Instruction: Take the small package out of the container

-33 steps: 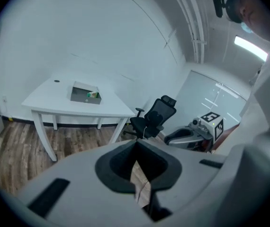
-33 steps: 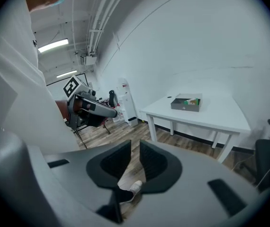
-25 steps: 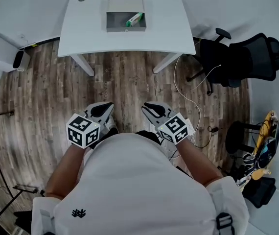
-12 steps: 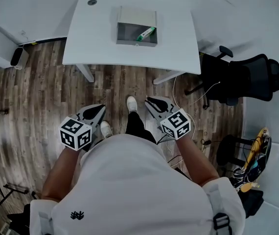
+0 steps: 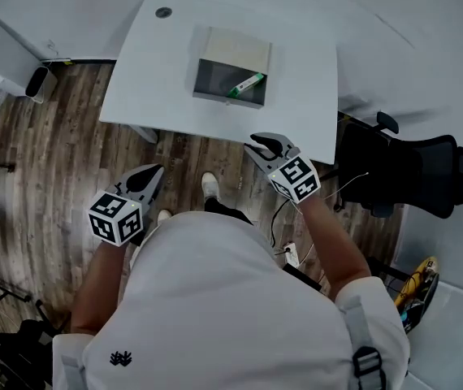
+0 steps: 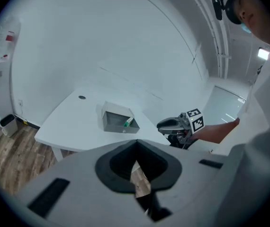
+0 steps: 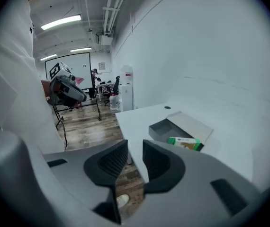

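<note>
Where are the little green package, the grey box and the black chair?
green package (image 5: 245, 84), head view, its middle
grey box (image 5: 241, 49), head view, open flap
black chair (image 5: 443, 173), head view, its backrest

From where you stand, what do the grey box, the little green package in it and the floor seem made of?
Grey box: likely cardboard, matte, with a flat lid flap folded back. Green package: probably printed carton, judging by its straight edges and coloured print. Floor: wood or wood-look planks, with grain and seams showing; I cannot tell which.
</note>
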A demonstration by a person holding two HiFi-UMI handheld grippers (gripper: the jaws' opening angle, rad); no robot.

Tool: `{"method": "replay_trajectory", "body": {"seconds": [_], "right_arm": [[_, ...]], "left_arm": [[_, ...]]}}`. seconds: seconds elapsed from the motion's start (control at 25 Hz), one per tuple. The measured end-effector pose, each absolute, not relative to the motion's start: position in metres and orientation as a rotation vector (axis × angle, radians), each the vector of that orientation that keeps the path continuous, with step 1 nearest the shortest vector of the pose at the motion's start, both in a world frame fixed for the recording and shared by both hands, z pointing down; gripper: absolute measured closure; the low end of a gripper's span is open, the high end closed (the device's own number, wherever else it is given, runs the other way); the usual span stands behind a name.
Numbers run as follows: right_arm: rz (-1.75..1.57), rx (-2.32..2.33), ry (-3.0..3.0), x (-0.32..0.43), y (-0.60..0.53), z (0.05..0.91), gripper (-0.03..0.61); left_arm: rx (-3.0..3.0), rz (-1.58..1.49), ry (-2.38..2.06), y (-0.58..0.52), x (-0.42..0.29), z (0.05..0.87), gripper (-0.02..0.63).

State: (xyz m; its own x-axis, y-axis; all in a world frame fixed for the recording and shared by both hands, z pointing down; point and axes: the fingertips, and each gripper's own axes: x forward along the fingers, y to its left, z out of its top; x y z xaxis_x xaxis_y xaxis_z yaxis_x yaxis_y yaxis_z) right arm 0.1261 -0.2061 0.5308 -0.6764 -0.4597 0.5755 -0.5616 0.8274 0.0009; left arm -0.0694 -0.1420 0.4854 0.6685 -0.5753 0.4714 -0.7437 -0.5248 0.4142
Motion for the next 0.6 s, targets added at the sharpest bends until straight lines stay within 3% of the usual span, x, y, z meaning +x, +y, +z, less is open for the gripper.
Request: {"method": "replay_trajectory", "body": {"seconds": [0.6], "right_arm": [[-0.083, 0.281, -2.287, 0.148, -0.347, 0.587, 0.439]], "left_arm": [[2.142, 0.355, -1.258, -0.205, -0.035, 0.483, 0.607]]}}
